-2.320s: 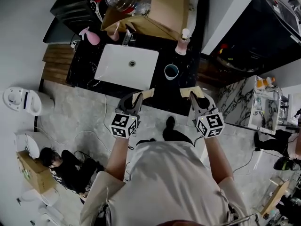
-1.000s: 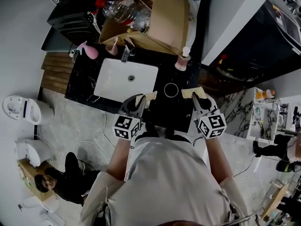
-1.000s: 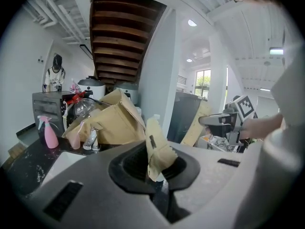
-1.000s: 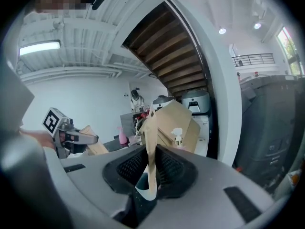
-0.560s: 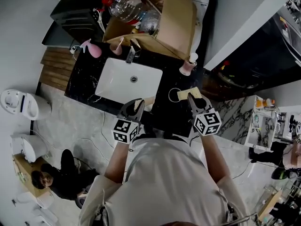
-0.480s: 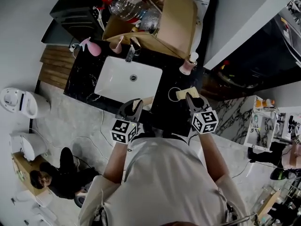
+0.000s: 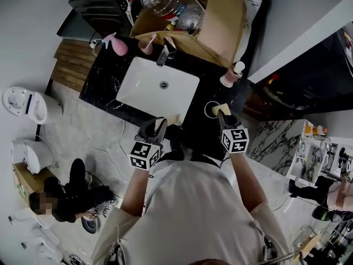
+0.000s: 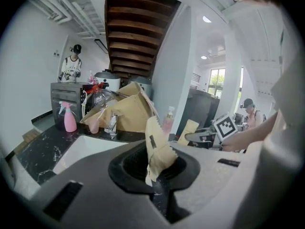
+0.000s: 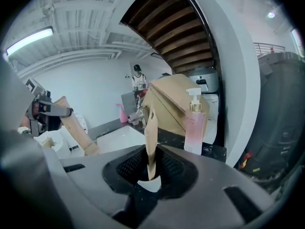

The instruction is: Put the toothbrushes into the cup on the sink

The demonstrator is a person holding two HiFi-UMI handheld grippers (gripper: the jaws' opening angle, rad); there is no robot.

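So the right claw (image 7: pixel 220 116), clamped on an upright wrapped toothbrush (image 9: pixel 151 142), has the cup (image 7: pixel 208 109) just beyond its tips; the left claw (image 7: pixel 160 125), gripping a second toothbrush (image 8: pixel 156 149), is farther.

cup (image 7: pixel 207 108) right of sink (image 7: pixel 138 87) (on counter (image 7: pixel 105 81)) | soap bottle (image 7: pixel 230 79) behind cup | box (image 7: pixel 223 21) behind faucet (image 7: pixel 165 54)

What is inside the left tan paper packet (image 8: pixel 155 147) and the right tan paper packet (image 9: pixel 151 132) is being hidden by wrapping, while the small round white-rimmed cup (image 7: pixel 207 107) is being partly covered by that right packet.
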